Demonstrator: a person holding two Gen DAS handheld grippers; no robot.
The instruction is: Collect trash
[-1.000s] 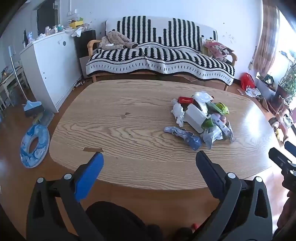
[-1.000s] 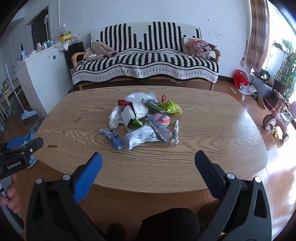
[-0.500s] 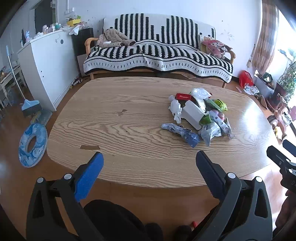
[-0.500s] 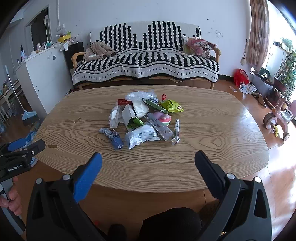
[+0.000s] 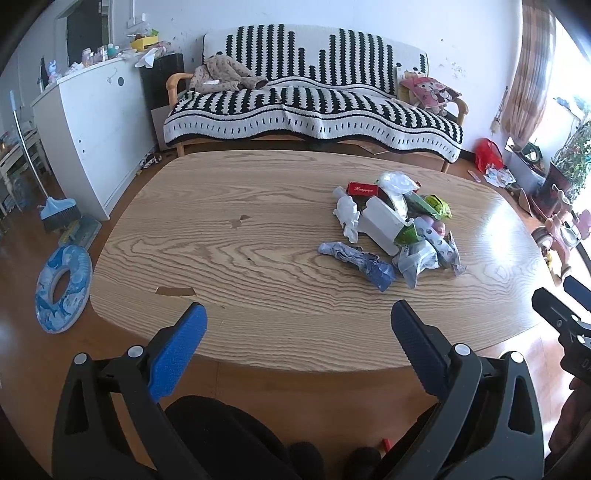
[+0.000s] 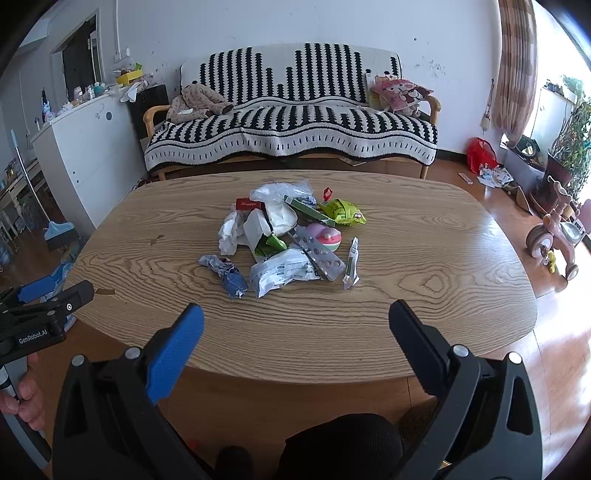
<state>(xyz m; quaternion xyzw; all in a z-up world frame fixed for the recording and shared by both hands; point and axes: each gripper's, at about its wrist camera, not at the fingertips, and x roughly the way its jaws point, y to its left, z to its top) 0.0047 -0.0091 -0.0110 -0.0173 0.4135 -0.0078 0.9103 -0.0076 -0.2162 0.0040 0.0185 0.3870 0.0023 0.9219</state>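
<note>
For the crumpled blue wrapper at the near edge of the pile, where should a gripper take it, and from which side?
Grip the crumpled blue wrapper across its narrow twisted middle, coming from above on the near side. It lies flat and elongated on the table, apart from the pile's left edge, so the open right gripper likely can straddle it without disturbing the white pouch beside it.

Striped sofa (image 6: pixel 291 122) against white wall (image 6: pixel 295 26)

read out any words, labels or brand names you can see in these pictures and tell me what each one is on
"GenRobot.AI": white lettering on the black body of the left gripper, seen in the right wrist view.
Red box in the trash pile: pale script on its face, too small to read.
White printed pouch: dark print, too blurred to read.
Yellow-green snack packet: markings, unreadable.
Right gripper: lettering cut off at the frame edge, unreadable.
</note>
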